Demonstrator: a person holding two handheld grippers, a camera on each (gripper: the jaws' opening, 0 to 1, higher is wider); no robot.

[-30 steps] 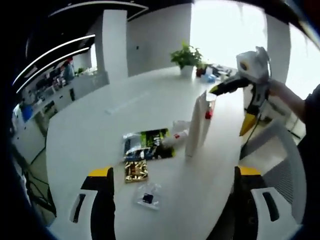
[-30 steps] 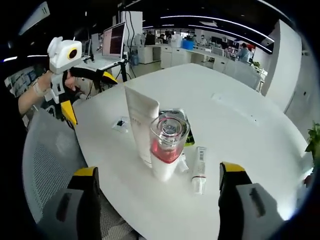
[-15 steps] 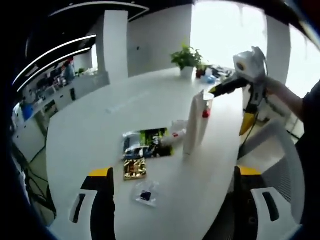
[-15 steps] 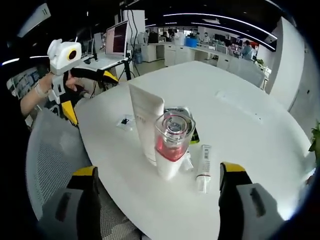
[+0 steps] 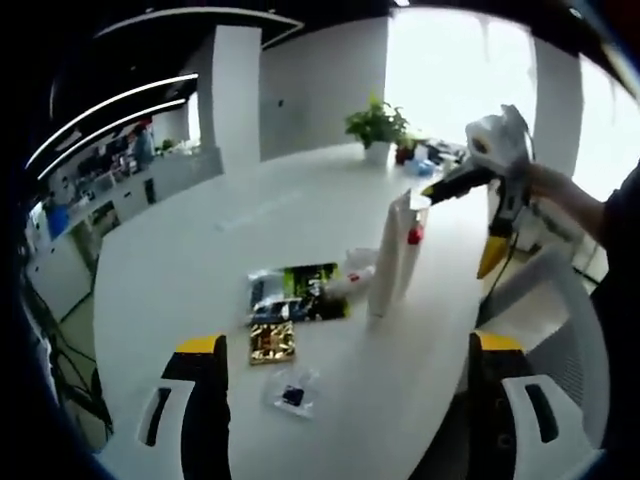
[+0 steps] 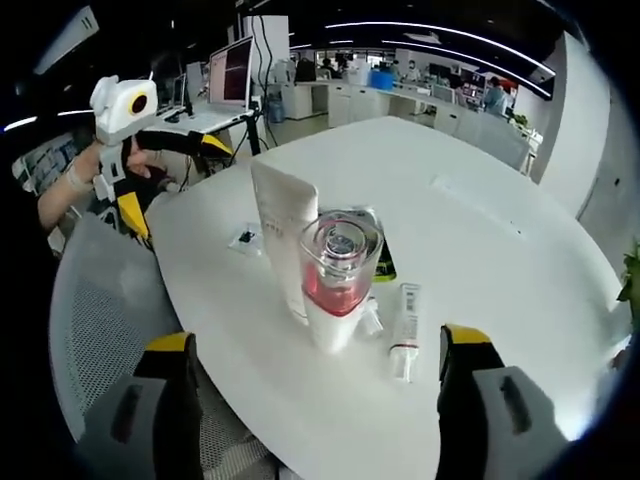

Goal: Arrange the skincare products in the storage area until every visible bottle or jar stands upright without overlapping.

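Open-plan office surroundings frame a large white desk (image 6: 500,240) on which the skincare products are gathered near its curved edge. Standing upright and close together are a tall white tube (image 6: 280,240) and a clear pink-filled bottle (image 6: 338,280); the right gripper view shows the bottle in front of the tube, the two possibly touching. A small white tube (image 6: 403,340) lies flat on the desk just beside the bottle, and a second small item lying behind the bottle is too hidden to identify. Flat sachets (image 5: 295,295), a gold packet (image 5: 270,342) and a clear packet (image 5: 292,395) lie near the upright pair. The left tongs (image 5: 340,410) are wide open and hold nothing, set back from the products; the right tongs (image 6: 315,410) are likewise wide open and empty, just short of the bottle. Compared with half a second earlier, nothing on the desk has moved; both views have shifted only slightly, consistent with small hand movement, and the right tongs appear marginally nearer the bottle. Judgement: the task is unfinished, since the small white tube is still lying down, and neither tool has engaged it.
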